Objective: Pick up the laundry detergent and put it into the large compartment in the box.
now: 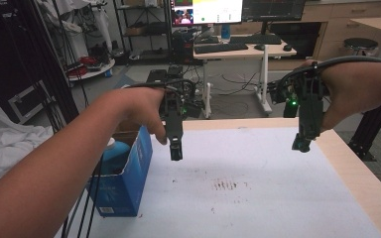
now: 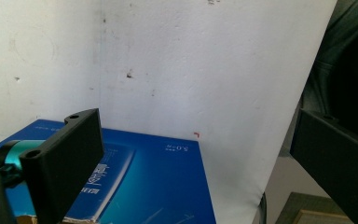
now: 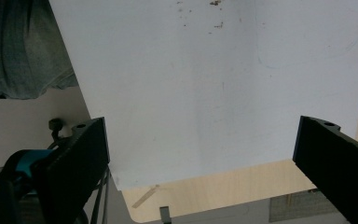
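Blue box (image 1: 124, 176) stands at lower left of high view, at white tabletop (image 1: 258, 188) edge, w/ a bottle inside. Left gripper (image 1: 175, 151) hangs just right of box, fingers wide, empty. Right gripper (image 1: 302, 144) at upper right, fingers wide, empty.

I see the table (image 1: 357, 168) edged in pale wood with a smooth, light finish; over it lies a white sheet (image 1: 258, 168), matt like paper, scuffed with dark specks and smudges; the blue box (image 1: 129, 178) beside it looks like cardboard with a glossy printed face, catching a soft sheen in my left gripper view; the left tool (image 1: 176, 154) and right tool (image 1: 301, 146) both have jaws of matt black plastic, flat and smooth; white cloth (image 1: 5, 144) hangs crumpled at the left edge.
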`<action>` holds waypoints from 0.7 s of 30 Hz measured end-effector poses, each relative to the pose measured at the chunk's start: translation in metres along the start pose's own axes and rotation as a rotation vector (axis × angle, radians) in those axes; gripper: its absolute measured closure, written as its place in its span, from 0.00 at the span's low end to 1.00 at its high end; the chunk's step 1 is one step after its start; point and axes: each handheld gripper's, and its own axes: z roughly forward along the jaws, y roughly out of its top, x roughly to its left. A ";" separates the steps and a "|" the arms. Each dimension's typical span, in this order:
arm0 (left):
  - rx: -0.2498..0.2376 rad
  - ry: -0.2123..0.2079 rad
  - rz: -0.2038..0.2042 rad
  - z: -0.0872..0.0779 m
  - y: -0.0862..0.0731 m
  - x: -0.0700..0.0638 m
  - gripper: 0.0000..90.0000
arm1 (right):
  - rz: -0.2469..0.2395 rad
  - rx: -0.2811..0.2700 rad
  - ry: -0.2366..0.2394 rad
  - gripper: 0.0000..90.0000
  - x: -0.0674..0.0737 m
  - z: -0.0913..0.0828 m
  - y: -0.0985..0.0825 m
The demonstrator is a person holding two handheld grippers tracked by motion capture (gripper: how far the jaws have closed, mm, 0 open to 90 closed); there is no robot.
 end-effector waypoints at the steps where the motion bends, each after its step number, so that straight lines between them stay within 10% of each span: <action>1: 0.001 -0.001 0.001 0.000 0.000 0.000 0.03 | 0.004 0.001 0.001 0.03 0.001 0.000 0.000; 21: 0.002 -0.012 -0.001 0.005 0.000 0.004 0.03 | -0.001 0.008 0.004 0.03 0.000 0.002 0.002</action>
